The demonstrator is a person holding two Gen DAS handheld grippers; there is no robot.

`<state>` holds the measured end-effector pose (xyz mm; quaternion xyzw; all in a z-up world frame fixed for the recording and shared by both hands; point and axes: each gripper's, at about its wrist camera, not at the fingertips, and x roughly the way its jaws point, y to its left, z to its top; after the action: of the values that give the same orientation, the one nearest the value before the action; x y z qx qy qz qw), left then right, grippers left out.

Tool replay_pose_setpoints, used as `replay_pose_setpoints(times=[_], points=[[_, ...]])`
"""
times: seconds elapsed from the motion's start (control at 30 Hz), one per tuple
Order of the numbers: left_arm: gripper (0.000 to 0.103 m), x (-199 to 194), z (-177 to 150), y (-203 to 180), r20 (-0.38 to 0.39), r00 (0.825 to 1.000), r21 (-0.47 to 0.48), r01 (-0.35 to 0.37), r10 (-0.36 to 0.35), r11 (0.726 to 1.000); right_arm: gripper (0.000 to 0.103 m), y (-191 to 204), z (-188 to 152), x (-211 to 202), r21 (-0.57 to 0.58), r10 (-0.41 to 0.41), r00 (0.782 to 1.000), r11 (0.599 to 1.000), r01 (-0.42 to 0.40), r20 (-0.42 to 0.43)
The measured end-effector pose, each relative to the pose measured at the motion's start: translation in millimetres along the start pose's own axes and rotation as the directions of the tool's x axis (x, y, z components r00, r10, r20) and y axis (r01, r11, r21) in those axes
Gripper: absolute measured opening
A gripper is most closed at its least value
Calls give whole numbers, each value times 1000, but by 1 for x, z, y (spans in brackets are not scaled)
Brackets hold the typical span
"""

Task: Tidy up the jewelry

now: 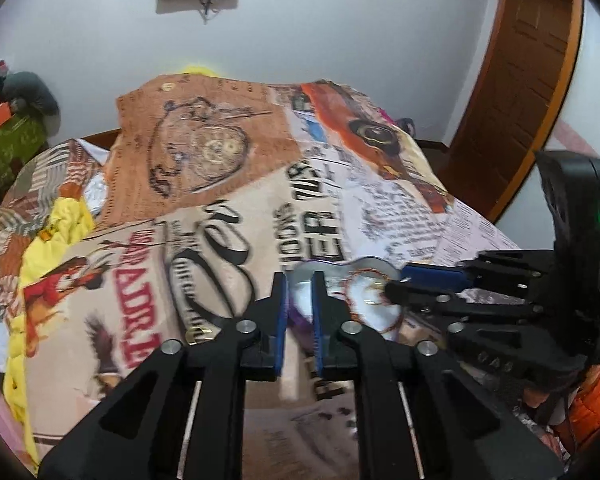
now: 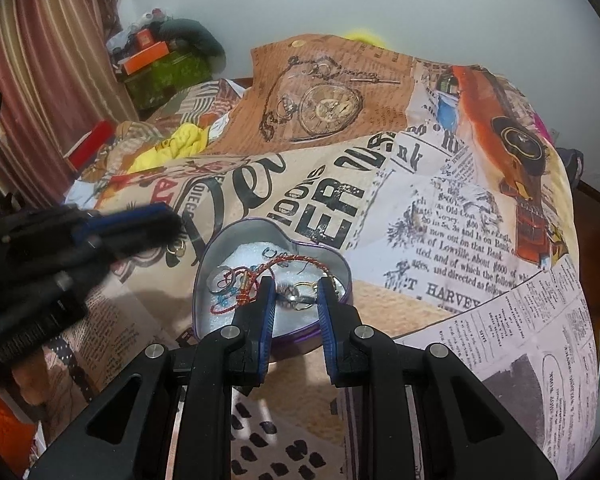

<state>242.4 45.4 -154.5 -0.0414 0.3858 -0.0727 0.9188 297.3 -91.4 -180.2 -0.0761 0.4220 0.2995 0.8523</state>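
A heart-shaped tin (image 2: 216,248) with a white lining sits on the printed bedspread (image 2: 420,208) and holds a red cord bracelet (image 2: 260,268), several rings and blue beads. My right gripper (image 2: 296,292) is open over the tin's near edge, with rings (image 2: 300,294) lying between its fingers. My left gripper (image 1: 300,280) is open with a narrow gap, empty, left of the tin (image 1: 364,268). It shows blurred in the right wrist view (image 2: 152,220). A gold ring (image 2: 177,250) lies on the bedspread beside the tin, also in the left wrist view (image 1: 198,335).
A yellow cloth (image 2: 180,144) lies crumpled on the bed's far left. A green box with orange items (image 2: 160,68) stands by the curtain. A wooden door (image 1: 516,92) is at the right. The bed edge falls off to the right.
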Motion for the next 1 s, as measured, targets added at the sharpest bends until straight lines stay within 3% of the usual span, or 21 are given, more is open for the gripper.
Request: replay_pose_setpoints(times=[0.03,0.1,0.5,0.7,0.87,1.0], points=[[29,-3,0,5,1,1000,-5,-19,19,1000,19,0,0,0,1,-2,1000,1000,2,1],[36,-8,-2,14,6,999,-12,-43,44,999,19,0,1,-1,3,-6,1000,1000,6,4],[38,-10,-46,46,-100,988,-8,-119,118,993,19,1,4,1,-2,-16,1000,1000,16,5],[38,-20,-73,72,-138,981,-93,-148,134,985,19,1,4,6,-3,-13,1000,1000,13,-5],[38,-17,-66,75,-127,986,-109,-122,108,986,19,2,5,11,-2,-3,1000,1000,3,-15],[38,0,-54,65,-133,988,-67,-88,79,994,19,4,6,16,-7,12,999,1000,-12,-29]])
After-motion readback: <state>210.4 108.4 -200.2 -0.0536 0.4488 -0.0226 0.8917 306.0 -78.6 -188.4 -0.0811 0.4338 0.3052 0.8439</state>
